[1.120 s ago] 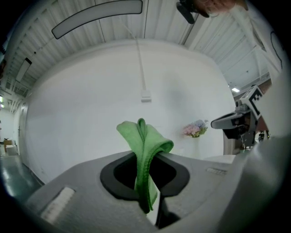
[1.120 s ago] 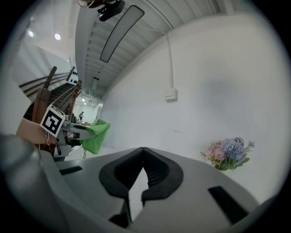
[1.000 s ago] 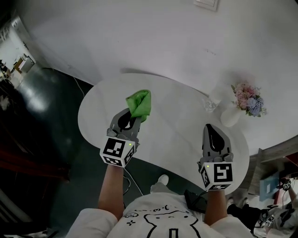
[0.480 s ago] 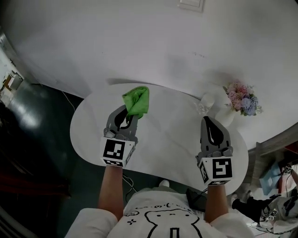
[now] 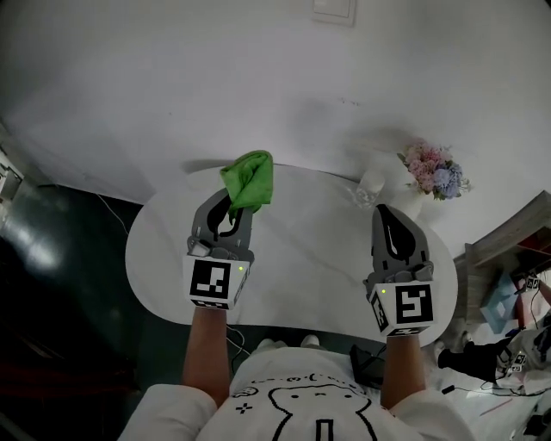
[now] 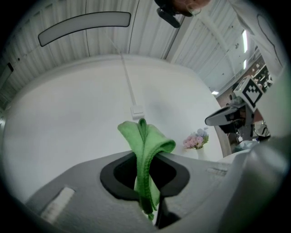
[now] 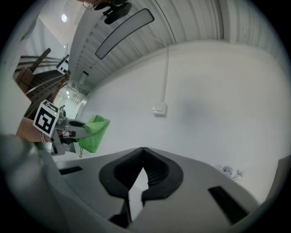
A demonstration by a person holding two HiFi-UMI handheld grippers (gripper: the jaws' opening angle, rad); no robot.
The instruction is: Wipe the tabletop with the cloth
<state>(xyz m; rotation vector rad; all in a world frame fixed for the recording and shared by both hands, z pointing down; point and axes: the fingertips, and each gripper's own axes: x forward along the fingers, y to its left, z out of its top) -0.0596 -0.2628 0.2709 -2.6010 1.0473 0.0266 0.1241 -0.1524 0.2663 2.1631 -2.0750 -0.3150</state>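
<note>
A folded green cloth (image 5: 248, 179) is pinched in my left gripper (image 5: 232, 207), which is shut on it and held above the far left part of the white oval tabletop (image 5: 301, 258). In the left gripper view the cloth (image 6: 146, 154) sticks up between the jaws, lifted off the surface. My right gripper (image 5: 389, 222) hovers over the table's right side, shut with nothing in it; its own view shows the jaws meeting at the tips (image 7: 143, 152). From the right gripper view the cloth (image 7: 94, 134) hangs at the left.
A white vase of pink and blue flowers (image 5: 430, 172) and a clear glass (image 5: 370, 189) stand at the table's far right. A white wall with a switch plate (image 5: 334, 10) rises behind. Dark floor lies to the left; clutter sits at the right.
Both grippers have tilted up and shifted slightly farther from me, the left one carrying the cloth. The head view has swung, showing more wall.
</note>
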